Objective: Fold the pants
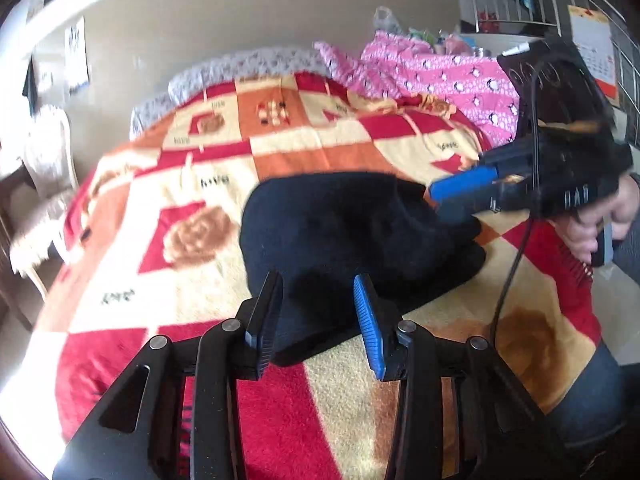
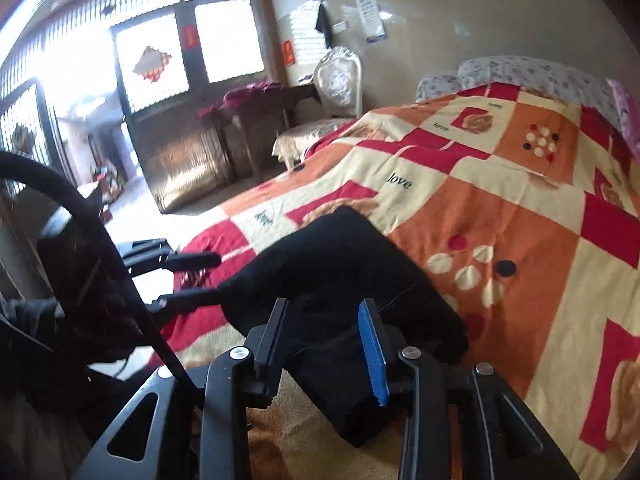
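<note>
- Black pants (image 1: 352, 236), folded into a compact bundle, lie near the bed's (image 1: 192, 208) front edge.
- Left gripper (image 1: 316, 320) and right gripper (image 2: 324, 344): fingers parted, clasping nothing, fabric just beyond.
- Soft, light, floppy cloth; best pinched at edges or corners.

Right gripper (image 2: 324, 344) at frame bottom, jaws apart, blue pad on right finger (image 2: 374, 356). Black pants (image 2: 340, 264) folded into compact bundle on patchwork blanket (image 2: 520, 216), between and beyond fingers, pads not pressing. Left gripper (image 2: 200, 280) at left, fingers apart, lower fingertip at pants edge. Black cable (image 2: 120, 272) arcs across left. Bright window (image 2: 180, 48) behind.
</note>
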Demonstrator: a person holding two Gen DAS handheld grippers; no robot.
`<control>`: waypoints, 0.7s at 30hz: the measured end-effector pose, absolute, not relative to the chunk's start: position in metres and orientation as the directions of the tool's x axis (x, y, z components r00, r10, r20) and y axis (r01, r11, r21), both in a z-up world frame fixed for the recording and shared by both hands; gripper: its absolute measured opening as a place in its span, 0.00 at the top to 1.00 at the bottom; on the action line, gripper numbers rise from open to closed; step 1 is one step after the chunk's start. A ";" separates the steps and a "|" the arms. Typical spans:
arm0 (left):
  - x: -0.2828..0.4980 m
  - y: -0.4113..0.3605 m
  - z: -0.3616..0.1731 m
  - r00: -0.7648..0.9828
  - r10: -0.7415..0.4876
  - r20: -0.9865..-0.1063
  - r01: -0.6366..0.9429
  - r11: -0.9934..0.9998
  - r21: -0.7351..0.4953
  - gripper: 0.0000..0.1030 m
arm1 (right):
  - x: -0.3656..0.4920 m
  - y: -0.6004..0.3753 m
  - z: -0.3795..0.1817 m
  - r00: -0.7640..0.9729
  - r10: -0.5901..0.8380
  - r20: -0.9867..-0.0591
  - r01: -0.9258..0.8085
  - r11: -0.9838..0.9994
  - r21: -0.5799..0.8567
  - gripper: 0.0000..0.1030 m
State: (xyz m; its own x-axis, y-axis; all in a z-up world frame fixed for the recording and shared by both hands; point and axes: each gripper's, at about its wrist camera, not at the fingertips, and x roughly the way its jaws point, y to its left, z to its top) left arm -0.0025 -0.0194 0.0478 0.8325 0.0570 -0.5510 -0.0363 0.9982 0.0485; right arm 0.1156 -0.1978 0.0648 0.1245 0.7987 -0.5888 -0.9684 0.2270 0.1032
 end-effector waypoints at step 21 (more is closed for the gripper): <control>0.123 0.034 0.028 0.676 -0.112 -0.729 -0.102 0.964 -0.244 0.58 | 0.181 -0.154 0.016 0.240 0.642 -0.729 -0.904 0.422 0.074 0.67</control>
